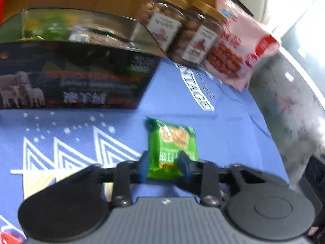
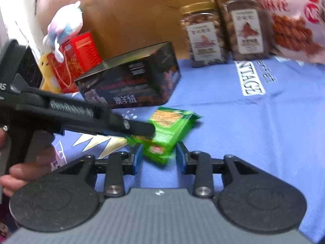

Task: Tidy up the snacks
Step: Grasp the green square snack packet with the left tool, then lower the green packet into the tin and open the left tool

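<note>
Green packet [image 1: 172,148]: near end hidden btwn left gripper [image 1: 163,165] fingers; print too blurred to read; in right view left gripper's finger [image 2: 140,129] covers its left part. Dark box [image 1: 75,75] behind packet: left end cut by frame edge, small text unreadable. Pink bag [image 2: 292,14] right of box: top and right cut off.

A home: plush toy [image 2: 66,23], snack jars [image 2: 205,34], printed tablecloth [image 2: 264,132]
</note>
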The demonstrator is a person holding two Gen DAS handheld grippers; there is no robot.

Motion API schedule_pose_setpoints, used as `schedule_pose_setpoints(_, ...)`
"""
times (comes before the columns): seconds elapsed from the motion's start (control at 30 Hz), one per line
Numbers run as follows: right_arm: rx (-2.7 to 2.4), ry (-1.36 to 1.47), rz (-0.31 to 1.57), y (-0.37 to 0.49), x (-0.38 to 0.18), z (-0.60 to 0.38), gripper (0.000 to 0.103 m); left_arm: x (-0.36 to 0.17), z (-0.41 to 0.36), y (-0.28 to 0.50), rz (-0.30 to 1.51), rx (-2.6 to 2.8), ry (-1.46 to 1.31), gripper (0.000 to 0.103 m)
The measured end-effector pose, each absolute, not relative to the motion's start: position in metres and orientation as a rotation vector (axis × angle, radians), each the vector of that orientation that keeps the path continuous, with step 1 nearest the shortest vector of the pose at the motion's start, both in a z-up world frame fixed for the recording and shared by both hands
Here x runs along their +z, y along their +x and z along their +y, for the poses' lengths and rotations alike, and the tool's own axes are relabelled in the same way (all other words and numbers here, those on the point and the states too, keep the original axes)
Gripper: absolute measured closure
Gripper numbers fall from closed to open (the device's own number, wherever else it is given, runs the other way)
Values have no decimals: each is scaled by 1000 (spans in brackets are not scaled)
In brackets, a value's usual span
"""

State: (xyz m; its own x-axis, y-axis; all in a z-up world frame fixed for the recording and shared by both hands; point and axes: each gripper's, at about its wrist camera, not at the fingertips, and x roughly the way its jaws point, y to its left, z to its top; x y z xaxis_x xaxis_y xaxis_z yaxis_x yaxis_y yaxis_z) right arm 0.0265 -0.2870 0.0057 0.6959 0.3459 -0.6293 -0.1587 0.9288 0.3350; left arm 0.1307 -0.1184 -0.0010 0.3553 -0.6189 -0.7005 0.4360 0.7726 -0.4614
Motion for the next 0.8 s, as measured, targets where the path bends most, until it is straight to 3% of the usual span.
schedule_pose_setpoints(0.3,360,237,600,22,46,-265,66,54,-73,102,788,-678,-210,75)
schedule_pose_setpoints(0.5,423,185,519,81,75,-229,66,88,-36,141,671,-571,-261,75)
schedule_pose_setpoints(0.53,430,186,509,96,75,-222,63,91,-30,152,654,-544,-269,75)
schedule_pose_setpoints(0.6,446,182,494,122,69,-206,58,89,-23,177,639,-466,-250,63)
schedule_pose_setpoints(0.7,372,160,514,140,60,-197,56,72,-6,200,721,-350,-283,67)
schedule_pose_setpoints(0.8,420,280,490,108,61,-221,56,67,25,170,678,-413,-381,67)
